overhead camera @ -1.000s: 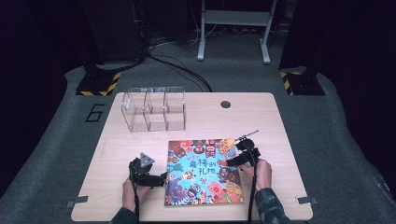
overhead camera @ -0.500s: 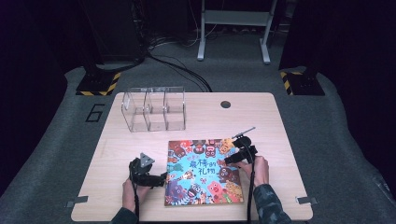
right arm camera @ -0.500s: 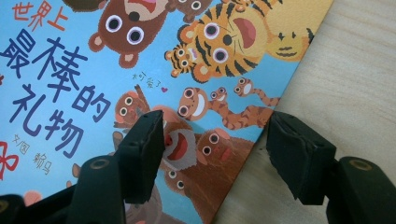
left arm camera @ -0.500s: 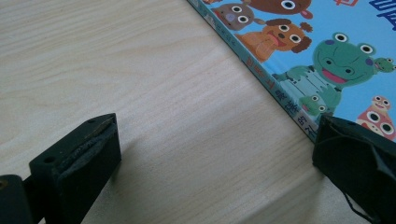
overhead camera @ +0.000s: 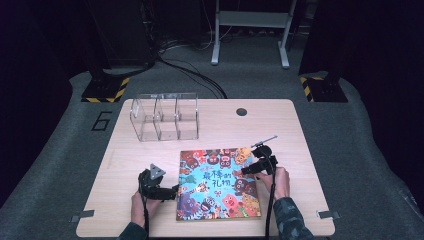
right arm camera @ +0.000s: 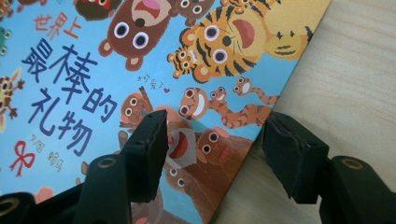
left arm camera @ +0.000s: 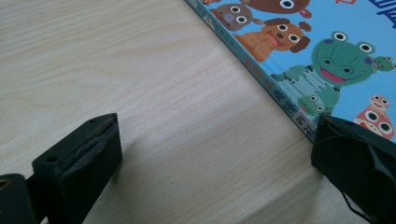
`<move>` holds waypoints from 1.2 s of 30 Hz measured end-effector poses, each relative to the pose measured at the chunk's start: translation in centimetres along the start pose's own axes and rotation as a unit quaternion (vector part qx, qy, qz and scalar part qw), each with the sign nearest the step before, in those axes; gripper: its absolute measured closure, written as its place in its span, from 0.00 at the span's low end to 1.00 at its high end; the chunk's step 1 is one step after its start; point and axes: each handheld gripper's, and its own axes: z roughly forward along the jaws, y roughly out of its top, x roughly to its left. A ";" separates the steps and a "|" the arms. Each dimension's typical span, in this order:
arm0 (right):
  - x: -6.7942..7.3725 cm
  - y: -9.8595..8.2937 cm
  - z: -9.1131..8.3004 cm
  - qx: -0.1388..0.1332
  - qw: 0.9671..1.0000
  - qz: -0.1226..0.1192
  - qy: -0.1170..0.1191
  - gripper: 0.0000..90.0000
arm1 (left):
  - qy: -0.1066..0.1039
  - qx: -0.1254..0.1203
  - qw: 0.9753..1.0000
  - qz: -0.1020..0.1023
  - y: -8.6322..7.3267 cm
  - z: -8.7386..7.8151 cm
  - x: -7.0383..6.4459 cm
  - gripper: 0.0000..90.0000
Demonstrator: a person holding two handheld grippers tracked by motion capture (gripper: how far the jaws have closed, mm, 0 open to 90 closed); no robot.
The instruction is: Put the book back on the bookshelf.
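Right gripper view: the open right claw [right arm camera: 212,140] straddles the book [right arm camera: 154,70] edge, so slide one jaw under before closing, left claw [left arm camera: 210,154] open.

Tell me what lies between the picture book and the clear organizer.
Only bare wood: in the high view, the table shows between the picture book and the clear organizer.

Book [overhead camera: 217,184] on table [overhead camera: 295,135], organiser [overhead camera: 165,116] behind, seemingly well apart.
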 end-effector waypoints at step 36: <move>1.2 2.3 -3.4 -0.078 0.994 0.001 0.081 0.28 | -0.003 -0.002 1.000 0.005 0.0 -0.1 0.0 0.04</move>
